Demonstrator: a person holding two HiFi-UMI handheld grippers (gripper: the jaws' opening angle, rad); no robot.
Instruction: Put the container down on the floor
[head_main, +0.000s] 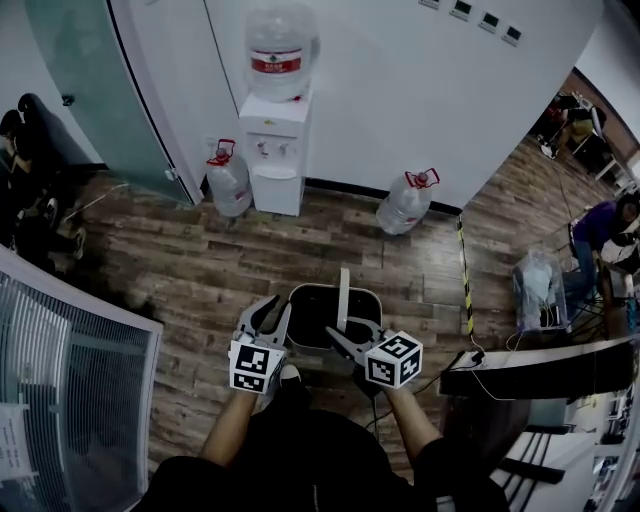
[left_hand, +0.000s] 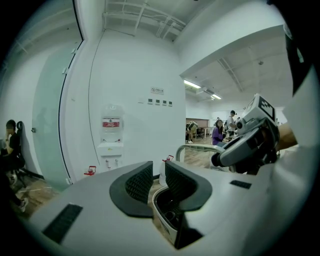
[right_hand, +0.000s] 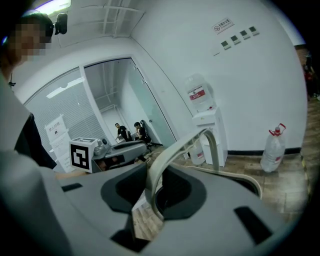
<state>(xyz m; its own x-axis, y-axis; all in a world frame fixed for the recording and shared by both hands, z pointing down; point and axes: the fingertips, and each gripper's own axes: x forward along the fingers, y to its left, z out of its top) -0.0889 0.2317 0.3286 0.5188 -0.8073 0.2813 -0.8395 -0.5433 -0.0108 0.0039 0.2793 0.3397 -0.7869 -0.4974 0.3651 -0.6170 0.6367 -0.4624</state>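
A pale container (head_main: 318, 316) with a dark inside and an upright bail handle (head_main: 343, 292) hangs above the wood floor, held between both grippers. My left gripper (head_main: 272, 318) is shut on its left rim; in the left gripper view the rim (left_hand: 161, 204) runs between the ribbed pads of the left gripper (left_hand: 159, 174). My right gripper (head_main: 343, 343) is shut on the handle at the right side; in the right gripper view the handle strap (right_hand: 200, 137) passes between the jaws of the right gripper (right_hand: 152, 176) and arches over the rim (right_hand: 242, 178).
A white water dispenser (head_main: 277, 140) with a bottle on top stands against the wall ahead. Two water jugs (head_main: 229, 178) (head_main: 406, 202) stand on the floor beside it. A dark desk (head_main: 540, 366) and cables lie right, a glass partition (head_main: 60, 380) left. People sit at both sides.
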